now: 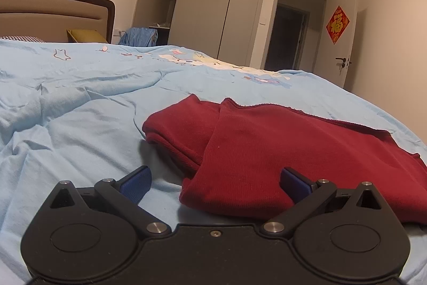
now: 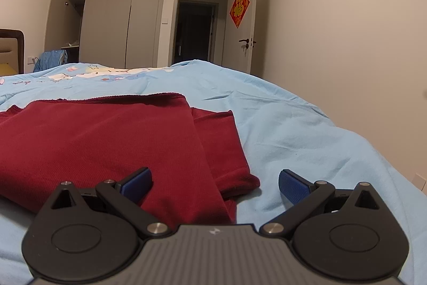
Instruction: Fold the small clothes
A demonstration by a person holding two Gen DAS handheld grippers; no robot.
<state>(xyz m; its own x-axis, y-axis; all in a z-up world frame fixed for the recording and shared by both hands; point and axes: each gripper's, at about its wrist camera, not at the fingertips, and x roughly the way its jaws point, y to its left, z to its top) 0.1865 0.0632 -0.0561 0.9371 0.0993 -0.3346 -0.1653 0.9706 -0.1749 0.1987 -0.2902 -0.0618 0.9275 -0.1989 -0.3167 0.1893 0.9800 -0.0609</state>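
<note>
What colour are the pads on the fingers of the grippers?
Blue pads, seen best in the right wrist view.

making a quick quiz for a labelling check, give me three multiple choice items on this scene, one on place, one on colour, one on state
1. Where does the red garment lie?
A. on the light blue bedsheet
B. on the floor
C. inside the wardrobe

2. What colour are the finger pads of the right hand-held gripper?
A. yellow
B. blue
C. white

3. How does the left hand-held gripper stand?
A. shut on the garment
B. shut on nothing
C. open, holding nothing

Answers:
1. A, since both views show the garment lying partly folded on the bedsheet.
2. B, since both pads are blue against black arms.
3. C, since its pads stand wide apart with the garment's near corner lying between them, ungripped.
</note>
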